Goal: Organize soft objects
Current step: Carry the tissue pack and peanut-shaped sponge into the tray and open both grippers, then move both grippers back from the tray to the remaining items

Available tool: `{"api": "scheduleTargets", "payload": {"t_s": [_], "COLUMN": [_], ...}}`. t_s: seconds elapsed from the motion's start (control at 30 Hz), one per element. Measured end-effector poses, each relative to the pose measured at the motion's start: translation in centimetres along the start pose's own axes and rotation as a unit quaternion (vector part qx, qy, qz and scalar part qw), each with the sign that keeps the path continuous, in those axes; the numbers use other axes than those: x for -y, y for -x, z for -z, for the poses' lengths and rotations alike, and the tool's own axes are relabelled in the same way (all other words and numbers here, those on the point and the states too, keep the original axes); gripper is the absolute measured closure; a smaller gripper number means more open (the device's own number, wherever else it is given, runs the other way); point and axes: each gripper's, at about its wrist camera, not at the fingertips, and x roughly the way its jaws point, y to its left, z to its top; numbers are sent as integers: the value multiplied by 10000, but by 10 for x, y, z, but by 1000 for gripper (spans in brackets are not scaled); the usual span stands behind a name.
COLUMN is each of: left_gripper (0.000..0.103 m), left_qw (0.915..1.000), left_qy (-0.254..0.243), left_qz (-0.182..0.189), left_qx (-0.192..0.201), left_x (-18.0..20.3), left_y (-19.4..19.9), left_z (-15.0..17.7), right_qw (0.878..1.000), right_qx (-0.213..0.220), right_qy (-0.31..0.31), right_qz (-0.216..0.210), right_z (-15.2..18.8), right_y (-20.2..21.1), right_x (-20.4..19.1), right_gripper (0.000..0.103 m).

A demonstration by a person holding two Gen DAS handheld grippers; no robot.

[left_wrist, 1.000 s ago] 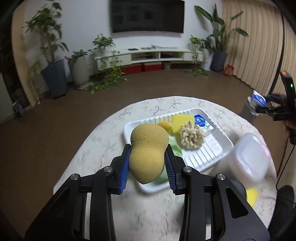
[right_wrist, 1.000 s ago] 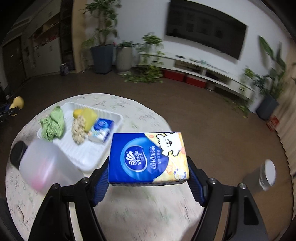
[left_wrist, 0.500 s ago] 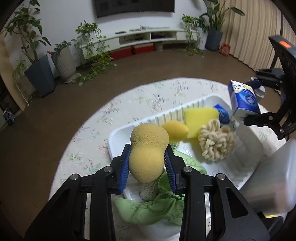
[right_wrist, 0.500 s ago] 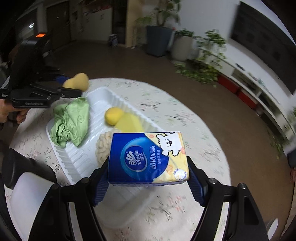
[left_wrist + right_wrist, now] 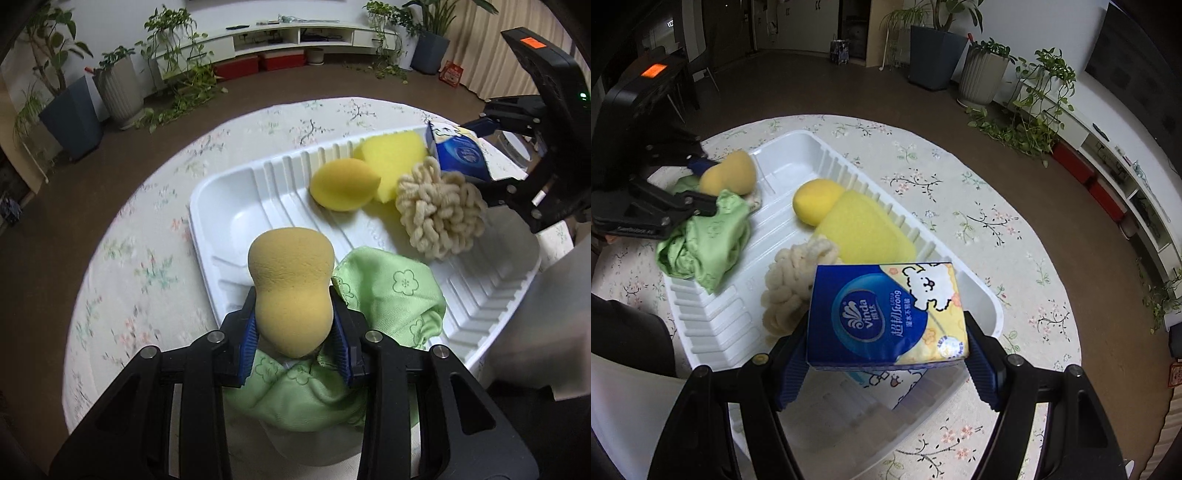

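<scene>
currently, through my left wrist camera, my left gripper (image 5: 294, 332) pinches a tan gourd-shaped makeup sponge (image 5: 291, 286) above the green cloth (image 5: 388, 295) at the near end of the white tray (image 5: 229, 206); a yellow egg sponge (image 5: 343, 183) and cream loop scrubber (image 5: 439, 218) lie farther in.

through my right wrist camera, my right gripper (image 5: 886, 360) clamps a blue vinda tissue pack (image 5: 886, 314) over the tray's near end, above another tissue pack (image 5: 882, 382) lying in it.
</scene>
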Motion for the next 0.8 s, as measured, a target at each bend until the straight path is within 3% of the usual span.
{"api": "scheduleTargets", "payload": {"t_s": [0.33, 0.43, 0.57, 0.8], "left_gripper": [70, 57, 23, 0], "left_qw": [9999, 9995, 9990, 9970], "left_qy": [161, 300, 318, 477], "left_qz": [-56, -73, -98, -236], "left_qx": [-10, 91, 306, 563], "left_x": [6, 1, 4, 0], "left_y": [11, 13, 18, 26], "left_z": [13, 9, 3, -2], "right_qw": [9998, 9998, 9997, 9994], "right_qx": [63, 61, 167, 325], "right_qy": [101, 154, 123, 76], "right_qz": [-134, -126, -134, -100], "right_z": [-4, -5, -3, 0], "right_y": [-10, -10, -4, 6], "right_x": [-3, -4, -3, 3], "right_gripper": [27, 25, 18, 10]}}
